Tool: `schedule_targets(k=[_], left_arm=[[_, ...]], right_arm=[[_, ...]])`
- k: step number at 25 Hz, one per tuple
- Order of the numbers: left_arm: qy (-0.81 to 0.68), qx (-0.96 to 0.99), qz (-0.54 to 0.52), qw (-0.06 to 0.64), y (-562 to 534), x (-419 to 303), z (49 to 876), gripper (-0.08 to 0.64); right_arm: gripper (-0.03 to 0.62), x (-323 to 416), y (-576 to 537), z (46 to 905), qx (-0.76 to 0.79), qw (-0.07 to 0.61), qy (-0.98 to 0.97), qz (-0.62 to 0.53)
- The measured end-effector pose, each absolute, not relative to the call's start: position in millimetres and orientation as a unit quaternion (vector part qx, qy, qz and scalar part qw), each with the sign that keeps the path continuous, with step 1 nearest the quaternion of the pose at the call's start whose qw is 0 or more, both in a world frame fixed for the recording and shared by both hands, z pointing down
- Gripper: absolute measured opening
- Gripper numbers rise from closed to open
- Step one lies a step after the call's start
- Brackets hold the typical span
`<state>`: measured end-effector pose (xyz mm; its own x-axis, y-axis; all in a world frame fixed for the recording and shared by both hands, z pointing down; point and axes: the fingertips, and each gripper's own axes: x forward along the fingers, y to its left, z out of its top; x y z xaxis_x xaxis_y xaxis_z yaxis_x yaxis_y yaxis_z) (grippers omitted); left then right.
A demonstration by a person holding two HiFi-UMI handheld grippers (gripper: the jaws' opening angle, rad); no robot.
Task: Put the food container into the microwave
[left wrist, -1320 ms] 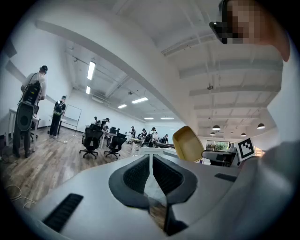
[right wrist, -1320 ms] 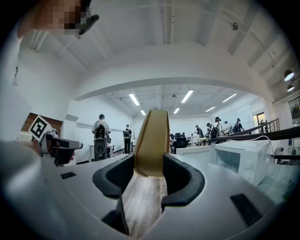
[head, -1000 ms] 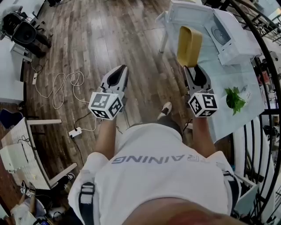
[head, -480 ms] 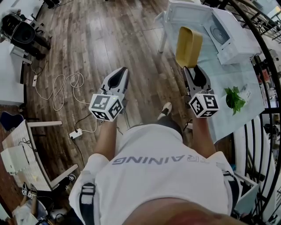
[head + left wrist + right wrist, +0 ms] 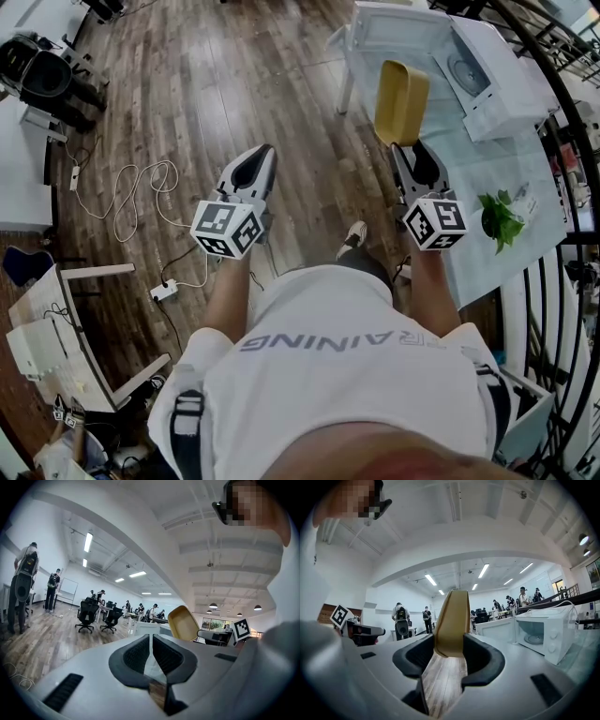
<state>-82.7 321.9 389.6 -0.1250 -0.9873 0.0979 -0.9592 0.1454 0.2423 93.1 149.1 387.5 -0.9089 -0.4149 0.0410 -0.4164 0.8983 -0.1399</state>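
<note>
Over the floor point(image 5: 234, 75), the left gripper point(image 5: 253, 169) is hanging clenched on nothing. The right gripper point(image 5: 410, 148) is clamping the food container point(image 5: 401, 101) by its near end, long axis pointing ahead, and the open microwave point(image 5: 487, 70) is sitting just beyond, slightly rightward.

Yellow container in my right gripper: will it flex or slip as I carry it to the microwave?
Probably stiff: the container shows no sag though the right gripper pinches only one end. Likely light, as it looks empty and thin-walled. Held on edge by that end, it may pivot in the jaws if bumped against the microwave.
</note>
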Motion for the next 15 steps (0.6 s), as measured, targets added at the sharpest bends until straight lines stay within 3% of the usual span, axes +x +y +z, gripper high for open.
schedule_targets(k=[15], left_arm=[[-0.741,0.659,-0.062,0.117,216,-102,378,0.049]], right_arm=[[0.207,73,49,378,0.218,0.013,-0.973,0.07]])
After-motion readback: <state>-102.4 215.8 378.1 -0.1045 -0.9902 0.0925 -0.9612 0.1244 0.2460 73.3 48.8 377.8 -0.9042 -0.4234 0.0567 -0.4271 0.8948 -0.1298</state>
